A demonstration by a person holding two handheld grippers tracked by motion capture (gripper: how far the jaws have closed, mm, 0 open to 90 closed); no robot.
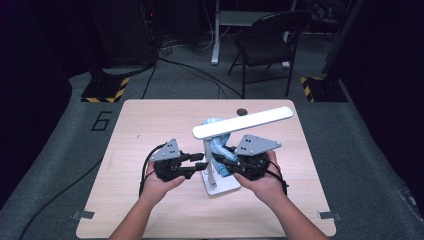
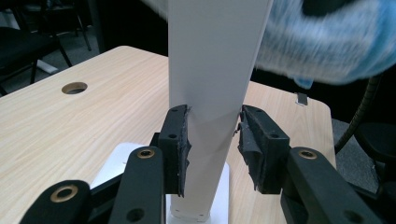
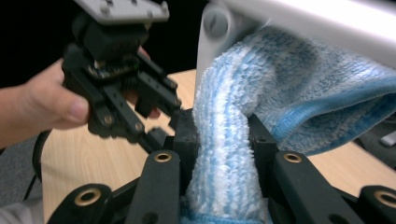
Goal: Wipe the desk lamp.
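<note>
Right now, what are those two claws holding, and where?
Left gripper clamps the lamp's post low down; right gripper pinches a bunched fold of the blue cloth.

We count 1 desk lamp point(image 1: 235, 131), 1 blue cloth point(image 1: 218, 146), 2 grippers, left gripper point(image 1: 200, 166) & right gripper point(image 1: 223, 161), 1 table point(image 1: 145, 130), 1 folding chair point(image 1: 272, 37), 2 striped stand bases, e.g. point(image 1: 105, 90).
</note>
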